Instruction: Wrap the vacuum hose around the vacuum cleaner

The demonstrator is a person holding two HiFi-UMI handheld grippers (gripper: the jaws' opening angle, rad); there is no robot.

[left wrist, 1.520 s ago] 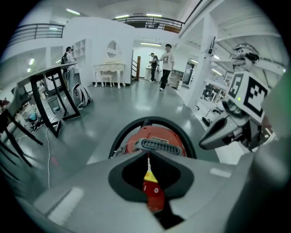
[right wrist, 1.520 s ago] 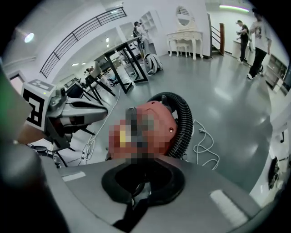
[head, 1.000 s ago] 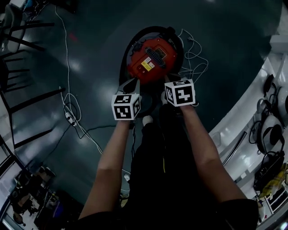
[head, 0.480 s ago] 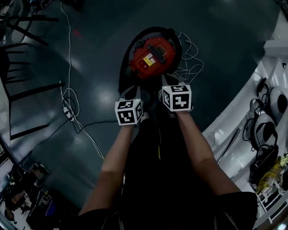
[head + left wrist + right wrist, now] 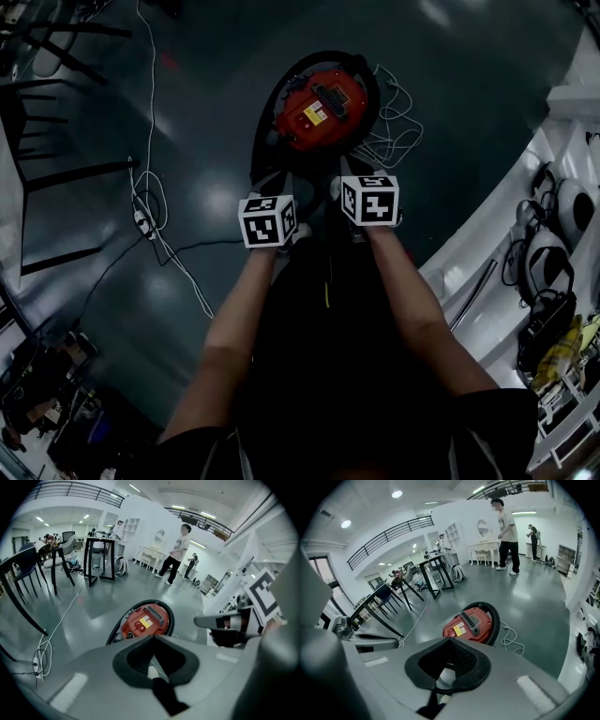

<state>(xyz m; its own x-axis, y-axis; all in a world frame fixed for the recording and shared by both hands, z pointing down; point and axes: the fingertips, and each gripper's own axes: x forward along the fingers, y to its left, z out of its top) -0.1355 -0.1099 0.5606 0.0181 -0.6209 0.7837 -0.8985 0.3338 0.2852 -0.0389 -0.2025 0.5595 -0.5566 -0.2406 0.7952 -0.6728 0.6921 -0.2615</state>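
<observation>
red vacuum cleaner (image 5: 317, 108), left gripper (image 5: 152, 638) and right gripper (image 5: 450, 641) pressed together empty, person (image 5: 507, 536) in gripper views only

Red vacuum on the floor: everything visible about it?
Red canister vacuum cleaner, sitting top-up on the dark glossy floor. The shell looks like plastic, with a dark ribbed grille and a yellow-and-white label on top. A black ribbed hose curls round most of its rim, against it. A white cord lies in loose loops beside it.
</observation>
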